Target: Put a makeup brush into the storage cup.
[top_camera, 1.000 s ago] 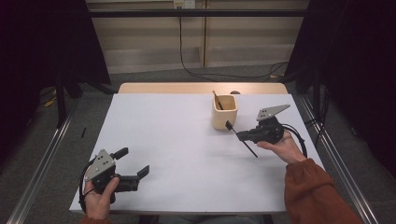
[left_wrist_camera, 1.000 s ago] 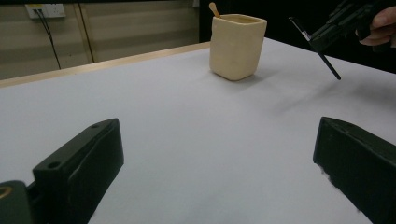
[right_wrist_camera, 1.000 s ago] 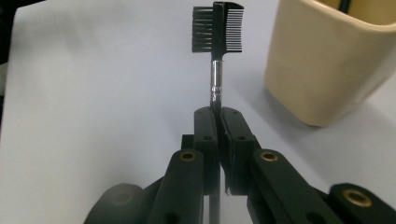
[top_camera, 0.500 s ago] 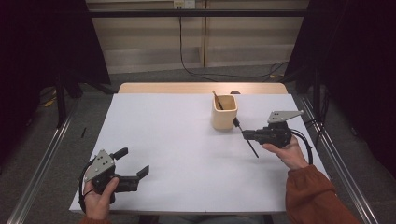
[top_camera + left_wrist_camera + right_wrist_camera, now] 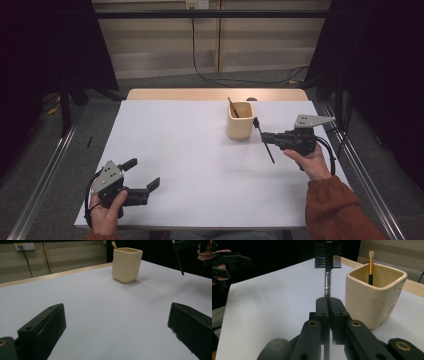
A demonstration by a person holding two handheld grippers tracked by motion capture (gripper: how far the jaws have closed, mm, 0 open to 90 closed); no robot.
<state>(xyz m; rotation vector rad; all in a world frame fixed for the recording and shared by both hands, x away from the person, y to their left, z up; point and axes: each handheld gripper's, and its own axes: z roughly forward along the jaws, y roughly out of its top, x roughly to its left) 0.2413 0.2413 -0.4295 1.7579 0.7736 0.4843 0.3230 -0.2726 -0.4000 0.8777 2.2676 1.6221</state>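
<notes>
Comb (image 5: 263,139) is seen in the high view clamped in the closed jaws of the right gripper (image 5: 265,136), just beside the cup (image 5: 240,120) near the table's (image 5: 200,150) far right edge. Left gripper (image 5: 145,175) is held near the front edge, jaws wide and empty. Broad bare tabletop lies between them.

From the left gripper view, open surface stretches to the cup (image 5: 126,264).

From the right gripper view, the comb (image 5: 328,258) is gripped upright, beside the cup (image 5: 374,293) holding 1 brush (image 5: 370,267).

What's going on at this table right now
A person works at a white table with a claw in each hand. The right claw is shut on the handle of a black brow comb-and-brush tool, holding it just beside a cream square cup. A small gold-handled applicator already stands in the cup. The left claw rests open near the table's front corner, holding nothing.
</notes>
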